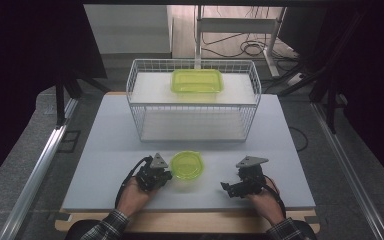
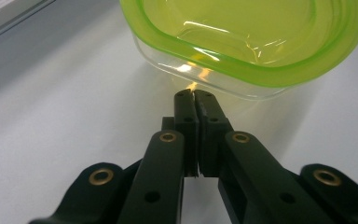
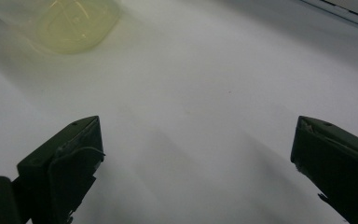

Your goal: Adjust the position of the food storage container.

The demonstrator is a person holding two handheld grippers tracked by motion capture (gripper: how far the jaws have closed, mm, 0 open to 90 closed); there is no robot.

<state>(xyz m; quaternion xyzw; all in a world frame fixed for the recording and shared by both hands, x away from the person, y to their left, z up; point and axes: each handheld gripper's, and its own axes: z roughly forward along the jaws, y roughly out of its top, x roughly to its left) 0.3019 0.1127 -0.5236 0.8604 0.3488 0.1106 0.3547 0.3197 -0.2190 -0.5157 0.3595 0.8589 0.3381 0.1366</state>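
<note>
Two green tubs in play: one (image 1: 197,81) sits on the wire rack (image 1: 139,107) at the surface's far edge, the other (image 1: 186,165) near the front edge, my left fingers (image 2: 195,97) pinched shut at its wall, right fingers (image 3: 77,154) wide, nothing lifted yet.

Dim room, dark at the high view's edges; light falls brightest on the white table (image 1: 105,165). Glare streaks glint on the green-lidded container (image 2: 261,42), its shadow soft beneath it; nearby black jaws sharp, the right gripper view hazy, washed pale
</note>
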